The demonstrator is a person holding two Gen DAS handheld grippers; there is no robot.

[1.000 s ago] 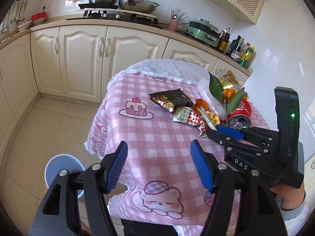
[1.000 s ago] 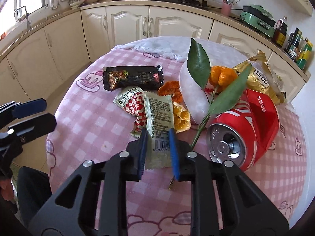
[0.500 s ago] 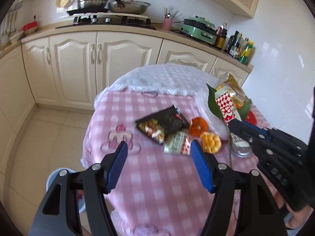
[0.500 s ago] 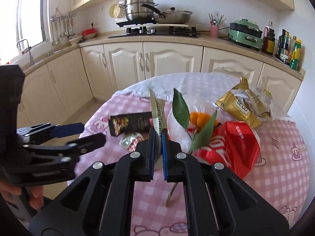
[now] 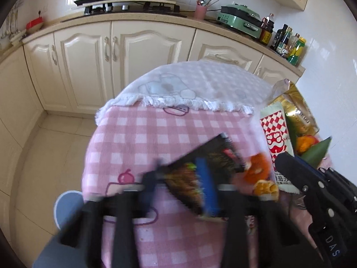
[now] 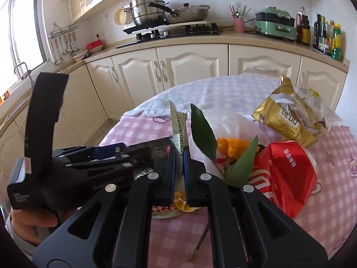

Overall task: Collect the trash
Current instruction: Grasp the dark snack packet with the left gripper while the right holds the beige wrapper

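Blurred by motion, my left gripper (image 5: 178,181) has its jaws closing on a black snack wrapper (image 5: 214,154) on the pink checked table (image 5: 145,138); the pads pinch one part and the rest sticks out to the right. The right wrist view shows the left gripper (image 6: 118,150) with the black wrapper (image 6: 154,148) at its tips. My right gripper (image 6: 179,163) is shut on a white wrapper with red checks (image 6: 178,127), held upright above the table. That checked wrapper (image 5: 276,134) also rises from the right gripper (image 5: 284,159) in the left wrist view.
Orange peels (image 5: 256,169) lie between the grippers. A crushed red can (image 6: 287,174), a gold bag (image 6: 287,120) and a leafy tangerine (image 6: 232,145) on clear plastic crowd the table's right. A blue bin (image 5: 67,203) stands on the floor at left. Kitchen cabinets (image 5: 111,62) line the back.
My left gripper moved forward over the table to the black wrapper and its jaws narrowed around it. My right gripper shut fully on the checked wrapper and lifted it upright off the table.
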